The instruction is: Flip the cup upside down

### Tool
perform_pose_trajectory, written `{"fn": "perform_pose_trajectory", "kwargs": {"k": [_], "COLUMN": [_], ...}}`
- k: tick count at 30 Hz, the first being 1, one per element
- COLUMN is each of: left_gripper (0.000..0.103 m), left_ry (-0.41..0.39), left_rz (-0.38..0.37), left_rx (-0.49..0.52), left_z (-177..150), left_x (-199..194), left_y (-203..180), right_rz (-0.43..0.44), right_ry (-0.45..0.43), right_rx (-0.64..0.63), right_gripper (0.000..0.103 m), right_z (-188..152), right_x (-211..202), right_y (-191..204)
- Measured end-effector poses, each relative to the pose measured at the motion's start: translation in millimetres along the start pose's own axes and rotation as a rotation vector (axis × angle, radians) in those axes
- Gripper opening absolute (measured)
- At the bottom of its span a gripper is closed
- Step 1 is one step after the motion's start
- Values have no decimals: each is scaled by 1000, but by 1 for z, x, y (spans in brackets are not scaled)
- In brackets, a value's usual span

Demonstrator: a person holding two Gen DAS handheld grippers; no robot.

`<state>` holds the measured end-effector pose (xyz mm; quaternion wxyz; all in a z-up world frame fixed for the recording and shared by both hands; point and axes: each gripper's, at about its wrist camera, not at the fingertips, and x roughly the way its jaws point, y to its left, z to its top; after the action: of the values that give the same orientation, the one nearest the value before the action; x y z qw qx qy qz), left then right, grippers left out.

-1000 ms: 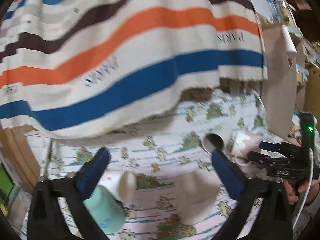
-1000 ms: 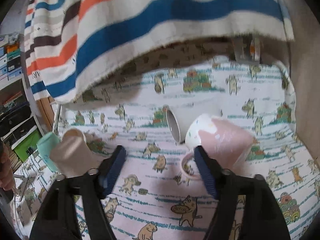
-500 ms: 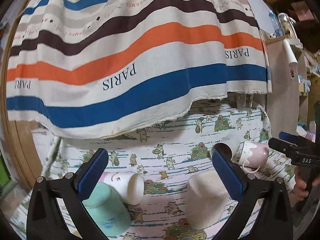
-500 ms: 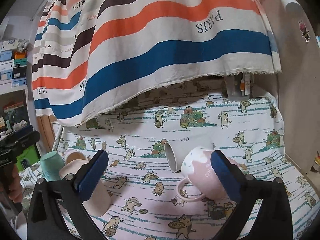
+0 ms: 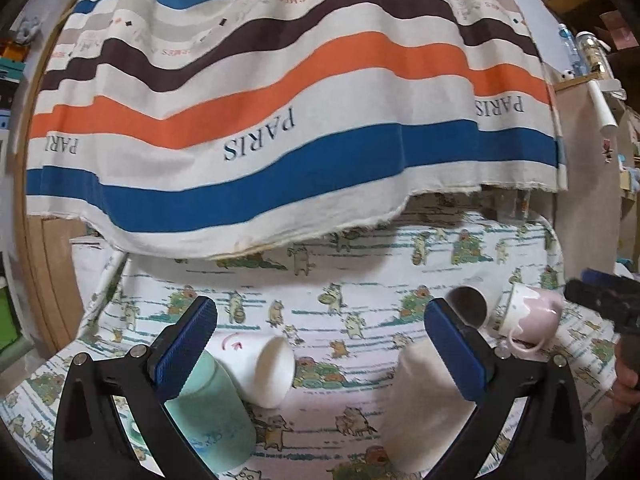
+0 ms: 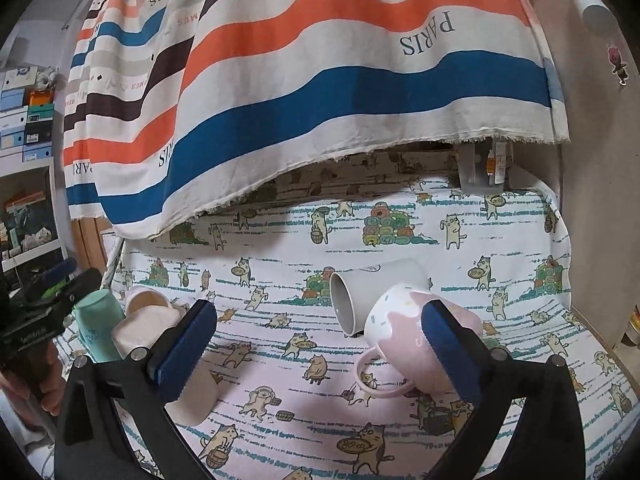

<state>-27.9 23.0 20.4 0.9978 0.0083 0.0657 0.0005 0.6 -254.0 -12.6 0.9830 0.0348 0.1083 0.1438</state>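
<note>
Several cups lie on a cat-print cloth (image 6: 400, 240). A pink-and-white mug (image 6: 404, 332) leans tilted against a grey cup (image 6: 372, 288) lying on its side; both also show in the left wrist view, mug (image 5: 528, 316) and grey cup (image 5: 466, 306). A mint cup (image 5: 212, 412), a white cup on its side (image 5: 268, 368) and a beige cup standing upside down (image 5: 424, 396) sit near my left gripper (image 5: 320, 344), which is open and empty. My right gripper (image 6: 320, 344) is open and empty, its right finger in front of the pink mug.
A striped PARIS cloth (image 5: 280, 120) hangs over the back of the table. A wooden panel (image 6: 600, 200) stands at the right. Shelves with boxes (image 6: 24, 112) are at the left. The mint cup (image 6: 98, 324) and beige cups (image 6: 140, 324) cluster at the left.
Both grippers have pulled back and up from the cups. The pink mug, nearer upright a second ago, now leans tilted against the grey cup, free of the right gripper.
</note>
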Motion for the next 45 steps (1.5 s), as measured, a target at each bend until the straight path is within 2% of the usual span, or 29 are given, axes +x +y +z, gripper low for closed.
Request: {"fn": "perform_pose_trajectory", "kwargs": {"k": [4,7,19,23,26,28,31,40,45], "left_gripper": [103,103,103,103,103,103,103,103,103], "left_ry": [-13,-13,49,107,121,128,203,304,411], "left_rz": [14,18,-24,-40,-22,20,23,-51,-108], "left_rx": [-21,12,9,-18,-41,-37,-58,-59,-35], "left_z": [4,-3,-13,-20,-21,-22,-26,-32,-39], "left_x": [3,6,8,13,13,16,26,37,51], "left_y": [0,-4,6,7,11,13,18,13,4], "right_rz": [-1,-7,-8,-19,-17,-8,-12,-28,79], "right_ry": [6,0,13,19,36,51,65,84,133], "right_rx": [-12,-27,-24,-22,-13,-8,-15,-45,-50], "right_gripper": [103,103,103,103,103,103,103,103,103], "right_z": [-1,-2,-3,-4,-6,-6,-8,-11,-12], "right_x": [1,1,2,4,7,10,13,18,26], "right_y": [2,4,4,3,2,2,4,7,17]}}
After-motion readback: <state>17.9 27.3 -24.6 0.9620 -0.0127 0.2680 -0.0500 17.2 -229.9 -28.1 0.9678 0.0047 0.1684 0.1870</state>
